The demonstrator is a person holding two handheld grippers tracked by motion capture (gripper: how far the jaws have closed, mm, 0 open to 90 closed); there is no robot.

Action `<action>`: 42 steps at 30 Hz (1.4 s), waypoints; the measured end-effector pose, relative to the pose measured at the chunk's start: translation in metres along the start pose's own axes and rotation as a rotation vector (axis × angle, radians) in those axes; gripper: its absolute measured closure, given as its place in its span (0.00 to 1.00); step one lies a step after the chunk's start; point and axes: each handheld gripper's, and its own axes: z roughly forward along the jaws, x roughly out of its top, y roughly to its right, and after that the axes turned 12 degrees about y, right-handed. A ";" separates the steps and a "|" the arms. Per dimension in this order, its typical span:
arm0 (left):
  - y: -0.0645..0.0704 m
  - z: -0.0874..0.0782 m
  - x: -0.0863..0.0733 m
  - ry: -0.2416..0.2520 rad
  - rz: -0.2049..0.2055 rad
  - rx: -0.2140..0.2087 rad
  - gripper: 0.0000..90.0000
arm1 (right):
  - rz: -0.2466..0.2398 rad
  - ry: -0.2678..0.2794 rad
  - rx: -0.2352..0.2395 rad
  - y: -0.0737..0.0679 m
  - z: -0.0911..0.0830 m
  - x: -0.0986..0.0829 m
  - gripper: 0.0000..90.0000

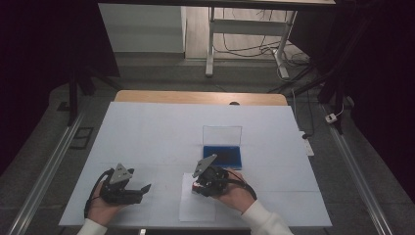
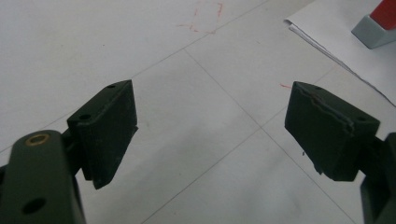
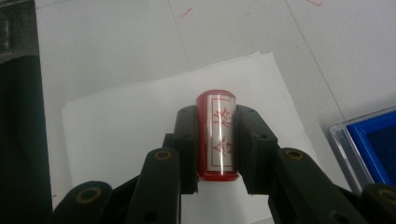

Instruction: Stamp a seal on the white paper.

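Holding a hand-held gripper in each hand, we are working at the near edge of a worktop [image 1: 147, 127] covered in white. Our right hand-held gripper [image 3: 216, 140] is clamping a red cylindrical stamp [image 3: 217, 135] between its two black jaws, which are pressing against the stamp's sides. A pale label with red characters is running along the stamp's length. In the right gripper view the stamp is sitting over a small stack of white paper sheets [image 3: 121, 121] lying on the worktop; whether the stamp is touching the paper, we cannot tell. In the high view the same paper [image 1: 195, 208] is lying at the near middle of the worktop, with our right hand [image 1: 235, 193] just to its right.

Just beyond the paper, farther from us and slightly right, a blue ink pad [image 1: 222, 155] is sitting in a clear case with its transparent lid standing upright at the far side. Its corner is showing at the right edge of the right gripper view [image 3: 369, 144].

Our left hand-held gripper [image 2: 210, 126] is holding nothing, its jaws spread wide apart above the bare worktop surface. In the high view it is resting in our left hand [image 1: 103, 205] at the near left, well apart from the paper. Faint red marks [image 2: 205, 18] are showing on the worktop ahead of it.
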 end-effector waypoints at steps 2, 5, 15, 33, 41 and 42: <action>0.000 0.000 0.001 0.006 -0.001 0.006 0.19 | 0.002 0.008 0.001 0.000 0.000 -0.001 0.79; 0.000 -0.001 0.001 0.011 -0.002 0.009 0.19 | 0.000 0.006 -0.002 -0.001 0.000 -0.001 0.79; -0.001 -0.001 0.000 0.006 -0.005 0.007 0.19 | -0.001 0.023 -0.007 -0.002 0.000 -0.002 0.78; -0.001 0.000 0.000 0.005 -0.004 0.008 0.19 | -0.005 0.050 0.003 0.000 -0.006 -0.002 0.78; -0.002 0.000 -0.001 0.003 -0.003 0.006 0.19 | 0.065 0.158 0.003 0.010 -0.025 -0.004 0.78; -0.002 0.000 -0.001 0.002 -0.003 0.006 0.19 | 0.074 0.164 0.003 0.011 -0.027 -0.004 0.78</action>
